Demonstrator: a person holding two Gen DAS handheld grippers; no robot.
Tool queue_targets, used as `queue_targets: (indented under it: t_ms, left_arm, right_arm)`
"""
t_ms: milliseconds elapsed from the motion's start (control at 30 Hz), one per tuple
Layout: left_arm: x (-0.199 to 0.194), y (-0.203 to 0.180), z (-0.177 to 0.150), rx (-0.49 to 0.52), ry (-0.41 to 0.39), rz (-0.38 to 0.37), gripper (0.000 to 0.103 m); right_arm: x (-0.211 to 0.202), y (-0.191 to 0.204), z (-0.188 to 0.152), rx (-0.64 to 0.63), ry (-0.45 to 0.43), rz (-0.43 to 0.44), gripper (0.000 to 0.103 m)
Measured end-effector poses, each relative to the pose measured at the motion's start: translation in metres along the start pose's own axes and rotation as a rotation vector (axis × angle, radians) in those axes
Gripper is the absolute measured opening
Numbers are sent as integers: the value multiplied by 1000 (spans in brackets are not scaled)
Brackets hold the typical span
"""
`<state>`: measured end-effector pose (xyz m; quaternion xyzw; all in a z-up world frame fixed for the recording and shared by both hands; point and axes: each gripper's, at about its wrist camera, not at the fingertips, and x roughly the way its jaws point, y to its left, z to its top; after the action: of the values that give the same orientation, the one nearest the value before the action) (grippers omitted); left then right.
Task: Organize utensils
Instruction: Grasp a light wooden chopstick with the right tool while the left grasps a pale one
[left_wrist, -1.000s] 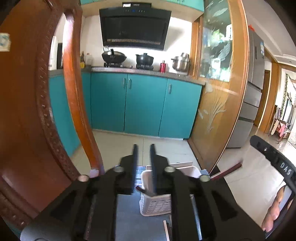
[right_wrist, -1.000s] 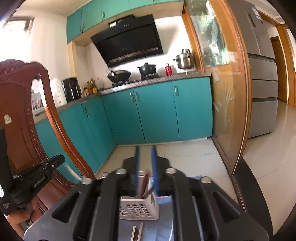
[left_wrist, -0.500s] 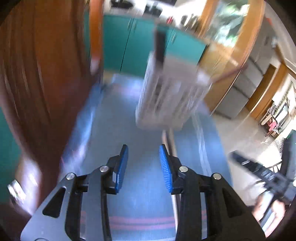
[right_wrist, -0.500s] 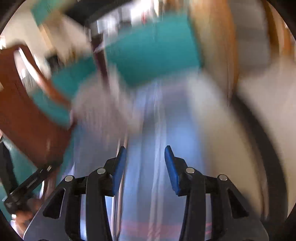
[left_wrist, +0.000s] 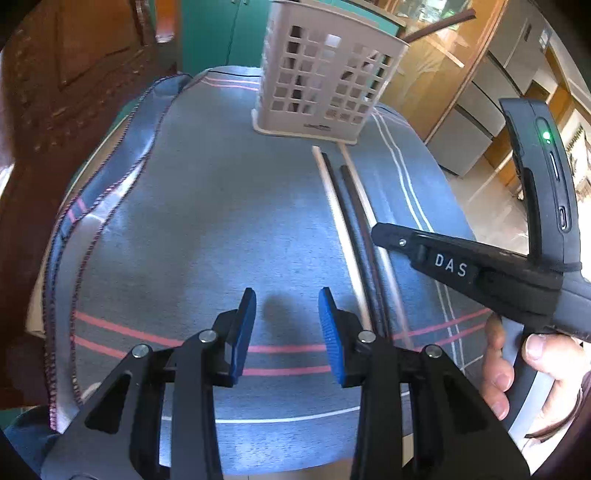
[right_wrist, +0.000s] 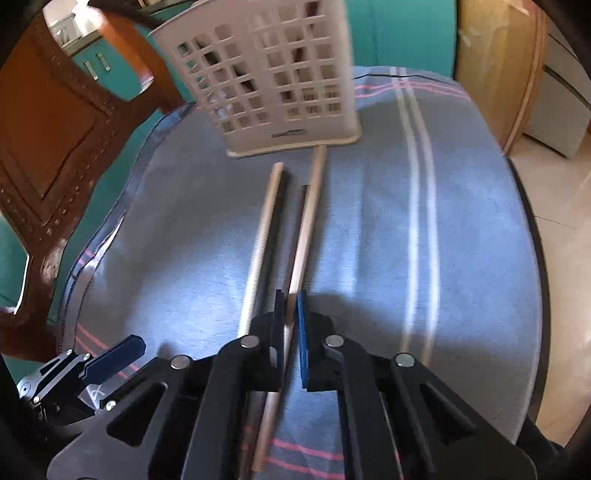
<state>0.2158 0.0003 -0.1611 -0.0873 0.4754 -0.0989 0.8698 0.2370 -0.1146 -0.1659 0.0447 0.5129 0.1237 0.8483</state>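
right claw clamped on a light wooden chopstick (right_wrist: 301, 236), left claw hanging over bare cloth

chopsticks look light, stiff, thin and smooth, so they'd likely roll or pivot in the pads; judgement: grip near mid-length or a bit toward the thick end, pads square across the shaft, to stop it swinging on the lift. right gripper (right_wrist: 291, 314) has its jaws pinched tight on the right-hand pale stick near its close end. left gripper (left_wrist: 286, 306) has jaws part-way apart, nothing between them, just left of the sticks. on the blue striped tablecloth (left_wrist: 207, 206): pale and dark sticks lying side by side, lengthwise, far tips just short of the white lattice utensil basket (left_wrist: 325, 77), which stands upright at the cloth's far end with a few utensils already inside.
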Motion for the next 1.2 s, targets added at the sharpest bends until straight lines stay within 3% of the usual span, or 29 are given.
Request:
queue_targets:
  t_ms: [300,467,633,667,767,800,933,967,1200]
  left_arm:
    - [11,-28,9,60,-3,-44,43]
    - [19,-51,8,119,21,-53,54]
    - [33,-66,5,164,51,-36,55]
    - [36,-68,4,169,58,-19,51]
    - [39,-69,4,188,47,34,23]
    - [38,-66,5,177,47,34,19]
    - [30,-47,6,97,36,35,16]
    - [26,-43,6,87,28,27,6]
    - [-15,-40,8,86,-53,-6,6]
  right_arm:
    - [-28,-68,-21,261,-57,34,6]
    - [-25,-76,-27,296,-40,86,6]
    - [-39,-86,-30,299,-73,71,7]
    - [-41,-88,-29,302,-79,76,7]
    - [-42,-88,-26,302,-90,86,8]
    - [-41,-87,-26,298,-88,87,8]
    - [-38,-84,-27,279,-76,89,8]
    - [-38,-83,-27,276,-76,86,8]
    - [-42,-84,-27,275,-87,83,20]
